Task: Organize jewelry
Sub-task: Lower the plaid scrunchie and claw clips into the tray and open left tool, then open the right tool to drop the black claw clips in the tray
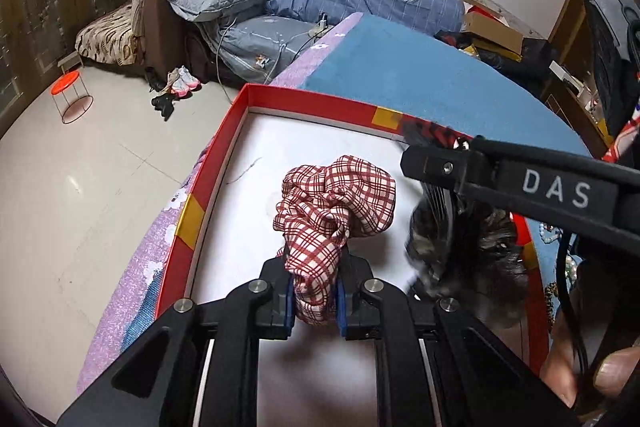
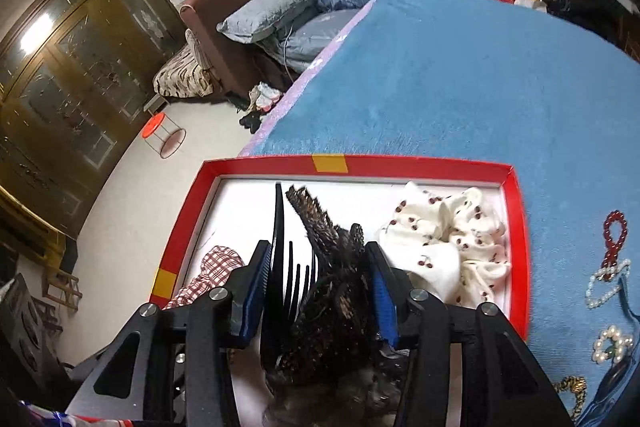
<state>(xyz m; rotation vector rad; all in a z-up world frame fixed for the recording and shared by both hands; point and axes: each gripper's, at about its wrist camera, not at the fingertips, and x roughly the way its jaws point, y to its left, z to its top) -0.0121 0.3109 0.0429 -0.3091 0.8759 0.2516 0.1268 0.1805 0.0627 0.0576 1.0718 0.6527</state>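
Box: shallow red box point(image 1: 192, 215) with a white floor and yellow tape patches on its rim, lying on a blue blanket point(image 1: 420, 79) at the bed's edge; both grippers point down into it.
Left gripper: left gripper point(image 1: 313, 301) has its jaws drawn narrow, the blue pads pinching the lower folds of a red-and-white checked scrunchie point(image 1: 334, 199).
Checked scrunchie: its bunched upper part rises past the fingertips over the middle of the box floor; in the right wrist view it shows as a checked patch point(image 2: 208, 267) at the box's left side, just left of the right gripper's left finger.
Right gripper: right gripper point(image 2: 316, 287) has its jaws about half wide, with a black comb hair piece point(image 2: 320, 267) standing between the blue pads; whether the pads press on it I cannot tell.
Hair piece: black teeth toward the left pad, dark netted and furry trim toward the right pad, spilling back under the gripper; in the left wrist view it point(image 1: 460, 239) hangs blurred just right of the checked scrunchie.
Cherry scrunchie: white scrunchie with cherries point(image 2: 448, 247) lying in the box's right half, just right of the right gripper.
Loose jewelry: red bead loop point(image 2: 614, 239) and pearl strings point(image 2: 604, 287) on the blanket, outside the box to its right.
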